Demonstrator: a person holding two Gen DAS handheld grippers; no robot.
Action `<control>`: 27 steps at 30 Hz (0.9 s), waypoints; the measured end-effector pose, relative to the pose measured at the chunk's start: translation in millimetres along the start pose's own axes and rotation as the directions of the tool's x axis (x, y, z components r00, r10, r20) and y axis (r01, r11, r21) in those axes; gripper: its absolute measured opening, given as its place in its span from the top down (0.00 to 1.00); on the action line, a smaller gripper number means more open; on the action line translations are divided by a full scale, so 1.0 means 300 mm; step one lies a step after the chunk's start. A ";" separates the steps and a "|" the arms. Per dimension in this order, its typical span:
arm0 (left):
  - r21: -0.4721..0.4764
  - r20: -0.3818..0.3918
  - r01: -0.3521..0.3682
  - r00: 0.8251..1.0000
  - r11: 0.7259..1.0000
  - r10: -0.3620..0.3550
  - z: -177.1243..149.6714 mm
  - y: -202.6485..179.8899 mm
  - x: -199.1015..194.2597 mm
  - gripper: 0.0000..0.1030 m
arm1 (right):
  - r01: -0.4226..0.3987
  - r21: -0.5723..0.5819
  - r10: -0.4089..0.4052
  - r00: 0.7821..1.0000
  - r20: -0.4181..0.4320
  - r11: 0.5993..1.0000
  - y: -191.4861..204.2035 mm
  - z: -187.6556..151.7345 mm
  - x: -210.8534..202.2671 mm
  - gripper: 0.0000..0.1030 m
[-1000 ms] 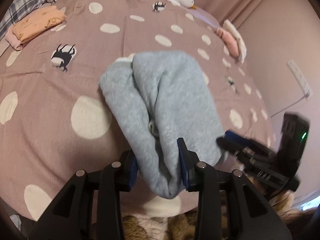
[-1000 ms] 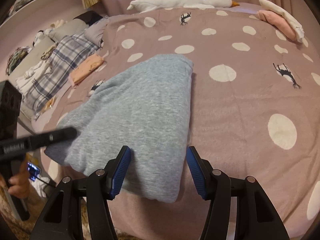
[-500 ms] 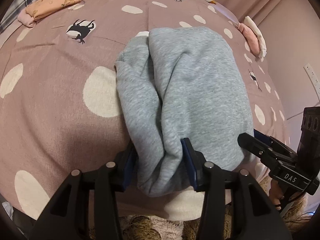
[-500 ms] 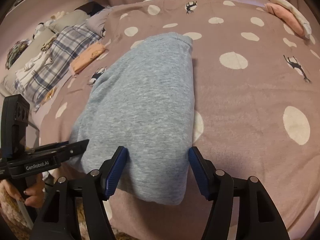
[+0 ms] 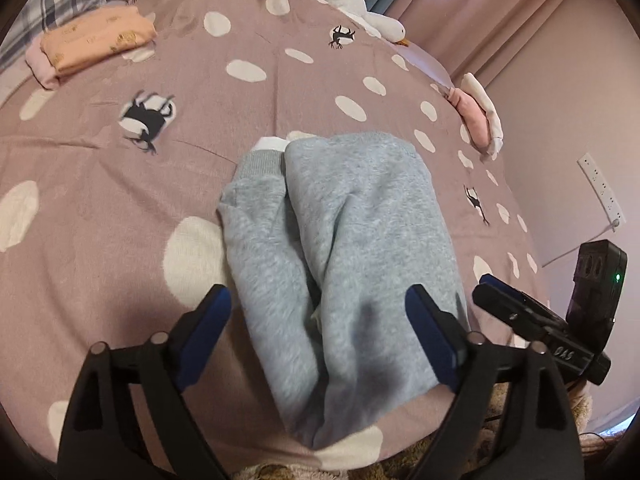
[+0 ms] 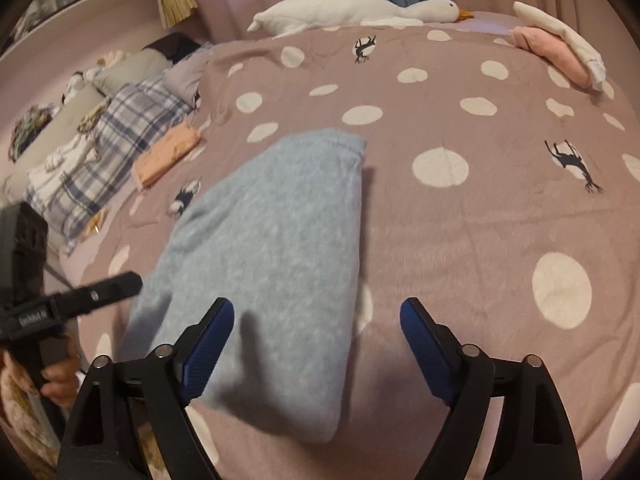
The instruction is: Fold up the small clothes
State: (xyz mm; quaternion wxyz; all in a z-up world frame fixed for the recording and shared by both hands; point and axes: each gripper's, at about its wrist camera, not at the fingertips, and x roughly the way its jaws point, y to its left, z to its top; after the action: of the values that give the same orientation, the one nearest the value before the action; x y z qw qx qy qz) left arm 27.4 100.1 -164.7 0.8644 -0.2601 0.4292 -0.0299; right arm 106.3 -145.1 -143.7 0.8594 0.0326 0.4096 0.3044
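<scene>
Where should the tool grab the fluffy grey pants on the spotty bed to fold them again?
Probably by the cuffed far end of the folded grey fleece pants, coming from above with an open tool such as the left tool. They lie flat on the pink polka-dot bedspread, the ribbed cuffs stacked neatly there, so pinching both layers lets you bring that end towards the near edge.

Grey fleece garment [image 5: 352, 248], folded lengthwise into a long narrow bundle, lies flat on the dotted mauve bedspread [image 5: 100, 200]. Two lobes side by side with a crease between them; left lobe narrower, ending in a ribbed cuff [image 5: 260, 160] at the far end. Near end rounded, close to the bed edge. From the right wrist view the garment [image 6: 276, 248] shows one smooth top face, far hem stitched.
</scene>
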 end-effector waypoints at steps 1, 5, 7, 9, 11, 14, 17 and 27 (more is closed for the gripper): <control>-0.011 -0.019 0.011 1.000 1.000 -0.011 0.001 0.005 0.021 0.11 | -0.014 0.009 0.014 1.000 -0.001 1.000 -0.004 0.009 0.006 0.10; -0.040 -0.094 0.035 0.995 0.999 -0.039 0.004 0.025 0.103 0.11 | -0.082 0.034 0.083 0.996 -0.028 0.996 -0.003 0.045 0.063 0.10; -0.085 -0.106 0.082 0.990 0.993 -0.091 0.003 0.041 0.128 0.11 | -0.086 0.039 0.089 0.994 -0.057 0.995 0.006 0.051 0.098 0.10; -0.120 -0.116 0.115 0.985 0.986 -0.129 0.006 0.050 0.138 0.11 | -0.087 0.028 0.089 0.992 -0.085 0.996 0.021 0.047 0.134 0.11; -0.134 -0.126 0.134 0.981 0.982 -0.151 0.007 0.054 0.150 0.11 | -0.086 0.014 0.087 0.990 -0.109 0.996 0.038 0.037 0.163 0.10; -0.132 -0.129 0.155 0.977 0.979 -0.172 0.005 0.044 0.157 0.17 | -0.091 0.009 0.091 0.989 -0.118 0.996 0.050 0.030 0.184 0.11; -0.153 -0.146 0.221 0.959 0.963 -0.243 0.004 0.031 0.173 0.34 | -0.093 0.023 0.095 0.988 -0.123 0.995 0.040 0.034 0.198 0.15; -0.002 -0.094 0.164 0.982 0.986 -0.164 0.020 -0.148 0.136 0.60 | -0.115 0.052 0.119 0.990 -0.080 0.992 0.014 0.045 0.157 0.68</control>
State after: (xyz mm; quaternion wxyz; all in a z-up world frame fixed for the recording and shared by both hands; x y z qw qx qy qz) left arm 65.3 53.2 -170.3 0.8386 -0.2905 0.4463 -0.1144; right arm 136.5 -113.3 -165.8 0.8214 0.0642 0.4493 0.3455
